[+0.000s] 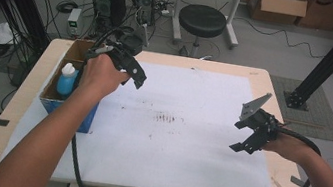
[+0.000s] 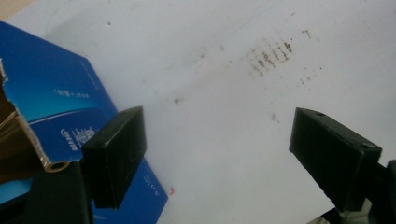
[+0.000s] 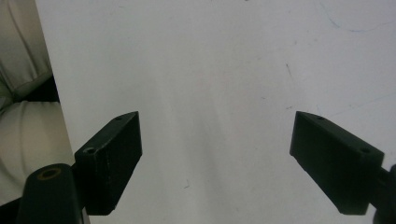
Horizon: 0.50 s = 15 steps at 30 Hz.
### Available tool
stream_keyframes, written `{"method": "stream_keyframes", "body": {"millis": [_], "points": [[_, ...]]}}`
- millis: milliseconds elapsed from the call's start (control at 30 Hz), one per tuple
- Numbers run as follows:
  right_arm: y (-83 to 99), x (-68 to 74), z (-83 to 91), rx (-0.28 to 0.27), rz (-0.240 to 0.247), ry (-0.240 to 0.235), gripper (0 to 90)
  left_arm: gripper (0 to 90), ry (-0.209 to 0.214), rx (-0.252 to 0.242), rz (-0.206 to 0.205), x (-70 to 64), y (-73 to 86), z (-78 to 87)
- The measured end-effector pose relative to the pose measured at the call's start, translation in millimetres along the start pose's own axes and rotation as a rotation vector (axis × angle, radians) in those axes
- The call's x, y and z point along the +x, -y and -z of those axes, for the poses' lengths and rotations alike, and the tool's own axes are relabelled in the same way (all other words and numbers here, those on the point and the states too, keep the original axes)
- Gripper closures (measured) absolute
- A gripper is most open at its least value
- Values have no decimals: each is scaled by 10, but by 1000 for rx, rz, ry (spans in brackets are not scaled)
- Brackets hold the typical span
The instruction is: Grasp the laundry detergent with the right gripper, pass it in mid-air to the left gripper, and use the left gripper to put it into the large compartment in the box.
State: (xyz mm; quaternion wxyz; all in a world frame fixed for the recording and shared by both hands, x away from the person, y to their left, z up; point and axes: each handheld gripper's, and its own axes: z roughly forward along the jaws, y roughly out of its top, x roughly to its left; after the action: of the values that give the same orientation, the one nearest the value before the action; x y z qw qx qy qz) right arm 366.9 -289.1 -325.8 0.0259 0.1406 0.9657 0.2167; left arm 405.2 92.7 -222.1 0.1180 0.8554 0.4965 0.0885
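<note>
1. Currently, a person sits at a tabletop (image 1: 258, 77) covered by a white sheet (image 1: 187, 142), holding a tool in each hand.
2. The left tool (image 1: 138, 75) hangs at about ten o'clock on the sheet, just beside an open blue box (image 1: 71, 109). Its jaws stand wide apart with nothing between them; in the left gripper view, the box's blue wall (image 2: 56, 98) sits close behind one jaw.
3. Inside the box stands a bottle (image 1: 67, 79) with a white cap and blue body, upright, untouched by either tool.
4. The right tool (image 1: 243, 136) hovers at about three o'clock, well apart from the box. Its jaws are also spread and empty above bare white sheet (image 3: 210, 70).
5. A patch of brown smudges (image 1: 165, 118) marks the sheet near the centre.
6. Judging by this, the work looks barely begun: the bottle remains in the box, nothing is gripped, and reaching in to lift it appears to be what is left.
</note>
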Motion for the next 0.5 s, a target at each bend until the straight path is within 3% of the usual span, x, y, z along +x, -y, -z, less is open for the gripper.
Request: {"method": "stream_keyframes", "body": {"millis": [500], "points": [[-66,18,20,5,8,0,165,196,27,8,-36,-130,-97,-156]]}}
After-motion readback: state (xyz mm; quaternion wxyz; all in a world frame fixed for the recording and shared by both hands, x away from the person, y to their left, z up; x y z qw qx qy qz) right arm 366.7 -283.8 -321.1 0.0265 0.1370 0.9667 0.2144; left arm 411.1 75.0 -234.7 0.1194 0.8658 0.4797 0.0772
